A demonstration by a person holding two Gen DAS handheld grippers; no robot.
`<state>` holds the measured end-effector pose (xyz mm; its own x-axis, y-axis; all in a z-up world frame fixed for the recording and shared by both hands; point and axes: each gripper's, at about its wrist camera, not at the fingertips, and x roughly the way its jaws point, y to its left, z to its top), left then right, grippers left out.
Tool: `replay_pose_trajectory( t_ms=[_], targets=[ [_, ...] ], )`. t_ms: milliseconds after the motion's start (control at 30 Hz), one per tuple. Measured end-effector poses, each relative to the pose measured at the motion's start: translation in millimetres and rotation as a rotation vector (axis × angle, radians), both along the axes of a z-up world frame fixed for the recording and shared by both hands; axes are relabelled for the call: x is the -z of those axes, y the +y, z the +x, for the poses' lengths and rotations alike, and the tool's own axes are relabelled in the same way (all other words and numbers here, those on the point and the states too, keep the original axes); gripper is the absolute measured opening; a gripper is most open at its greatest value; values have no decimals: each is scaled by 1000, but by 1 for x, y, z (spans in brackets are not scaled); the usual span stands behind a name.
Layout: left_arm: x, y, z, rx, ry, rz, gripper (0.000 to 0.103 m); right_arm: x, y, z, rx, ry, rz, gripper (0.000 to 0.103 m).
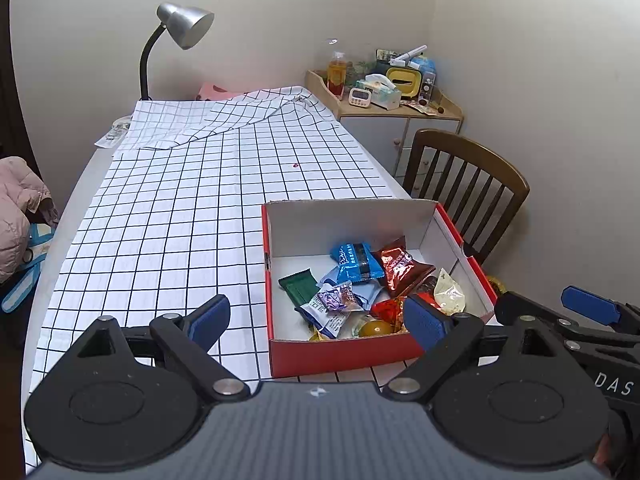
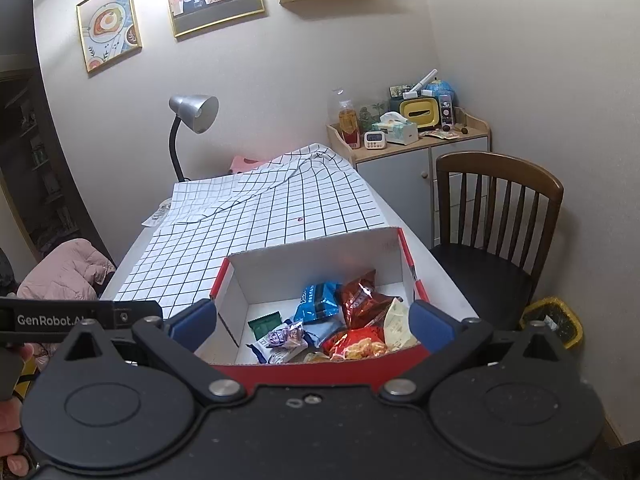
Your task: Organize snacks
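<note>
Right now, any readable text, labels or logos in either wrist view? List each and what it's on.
"DAS": body of the right gripper, seen from the left wrist view, cut off at the frame edge.
"GenRobot.A": body of the left gripper, right wrist view, partly hidden.
Snack wrappers in the red box: print too small.
Timer display: blurred.

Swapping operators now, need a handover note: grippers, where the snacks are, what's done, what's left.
Left gripper: open, empty, hovering at the near left corner of the red box.
Right gripper: open, empty, hovering over the box's near wall.
Snacks: all visible ones lie loose in the box, including the blue packet, brown packet, green bar and purple packet.
Checked tablecloth: no snacks seen on it.
Done: snacks gathered in the box.
Left: possibly only tidying inside the box; the near side of the table is hidden.
</note>
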<state>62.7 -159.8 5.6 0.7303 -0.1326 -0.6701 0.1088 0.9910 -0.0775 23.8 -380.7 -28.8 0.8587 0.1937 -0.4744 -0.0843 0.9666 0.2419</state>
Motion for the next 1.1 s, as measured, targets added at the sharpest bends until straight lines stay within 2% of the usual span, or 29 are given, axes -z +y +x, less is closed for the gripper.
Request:
replay_pose_trajectory(
  t_ms=[800, 1100],
  targets=[
    [5, -8, 8, -3, 18, -14, 94, 5, -11, 4, 16, -1, -7, 103],
    [6, 7, -1, -6, 19, -24, 94, 6, 1, 3, 3, 3, -17, 103]
  ],
)
